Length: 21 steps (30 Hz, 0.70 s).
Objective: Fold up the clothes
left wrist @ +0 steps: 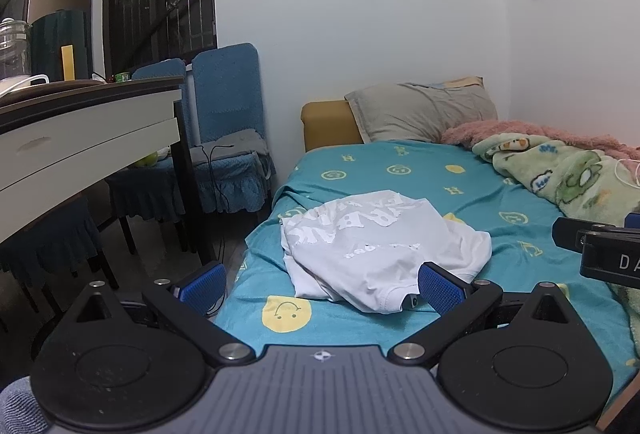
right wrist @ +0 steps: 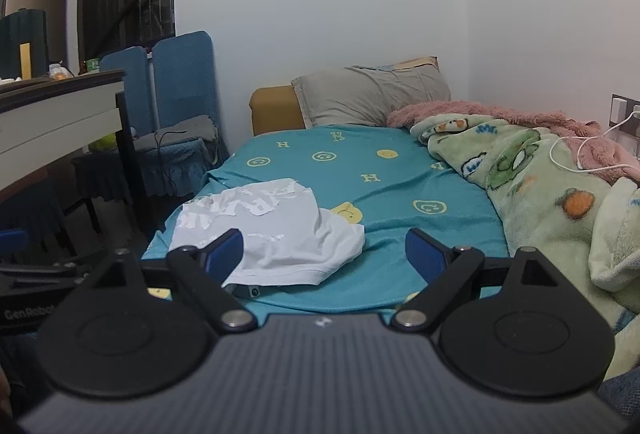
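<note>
A white T-shirt (left wrist: 380, 246) with a pale print lies crumpled on the teal bed sheet (left wrist: 460, 185), near the bed's front left edge. It also shows in the right wrist view (right wrist: 280, 234). My left gripper (left wrist: 320, 286) is open and empty, just short of the shirt's near hem. My right gripper (right wrist: 324, 254) is open and empty, in front of the shirt's right side. The right gripper's body (left wrist: 600, 250) shows at the right edge of the left wrist view. The left gripper's body (right wrist: 32, 282) shows at the left edge of the right wrist view.
A green cartoon blanket (right wrist: 540, 193) and a pink blanket (right wrist: 480, 113) are heaped along the bed's right side, with a white cable (right wrist: 580, 153) over them. A grey pillow (left wrist: 420, 109) lies at the head. A table (left wrist: 80, 129) and blue chairs (left wrist: 224, 121) stand left of the bed.
</note>
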Motion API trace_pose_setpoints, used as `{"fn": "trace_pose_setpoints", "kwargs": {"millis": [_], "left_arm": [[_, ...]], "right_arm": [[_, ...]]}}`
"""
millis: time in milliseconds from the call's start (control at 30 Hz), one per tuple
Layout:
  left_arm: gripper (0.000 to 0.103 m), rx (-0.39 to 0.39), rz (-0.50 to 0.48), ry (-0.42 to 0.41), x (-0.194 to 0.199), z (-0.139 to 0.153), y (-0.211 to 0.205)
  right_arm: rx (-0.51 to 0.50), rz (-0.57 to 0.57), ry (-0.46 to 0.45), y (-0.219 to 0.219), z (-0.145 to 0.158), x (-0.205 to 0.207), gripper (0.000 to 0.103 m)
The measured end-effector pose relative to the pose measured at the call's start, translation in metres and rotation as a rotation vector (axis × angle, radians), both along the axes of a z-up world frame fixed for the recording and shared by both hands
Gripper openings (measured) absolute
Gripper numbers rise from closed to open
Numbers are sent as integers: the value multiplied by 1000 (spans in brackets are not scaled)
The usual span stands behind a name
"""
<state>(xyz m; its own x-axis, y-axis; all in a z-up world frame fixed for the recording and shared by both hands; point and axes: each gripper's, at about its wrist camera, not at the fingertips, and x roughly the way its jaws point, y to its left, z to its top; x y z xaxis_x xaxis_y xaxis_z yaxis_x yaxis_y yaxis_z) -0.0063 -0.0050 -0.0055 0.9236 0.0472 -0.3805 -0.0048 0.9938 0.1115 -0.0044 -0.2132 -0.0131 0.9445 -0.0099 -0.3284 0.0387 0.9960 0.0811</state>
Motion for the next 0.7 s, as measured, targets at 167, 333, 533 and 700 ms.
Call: {"fn": "trace_pose_setpoints", "kwargs": {"millis": [167, 333, 533, 700], "left_arm": [[103, 0, 0, -3, -1, 1, 0], [103, -4, 1, -5, -1, 2, 0], [103, 26, 5, -16, -4, 2, -4], [103, 72, -46, 53, 12, 1, -16]], "right_arm": [[-4, -2, -3, 0, 1, -1, 89], [4, -3, 0, -1, 0, -1, 89], [17, -7, 23, -4, 1, 4, 89], [45, -7, 74, -11, 5, 16, 89]]}}
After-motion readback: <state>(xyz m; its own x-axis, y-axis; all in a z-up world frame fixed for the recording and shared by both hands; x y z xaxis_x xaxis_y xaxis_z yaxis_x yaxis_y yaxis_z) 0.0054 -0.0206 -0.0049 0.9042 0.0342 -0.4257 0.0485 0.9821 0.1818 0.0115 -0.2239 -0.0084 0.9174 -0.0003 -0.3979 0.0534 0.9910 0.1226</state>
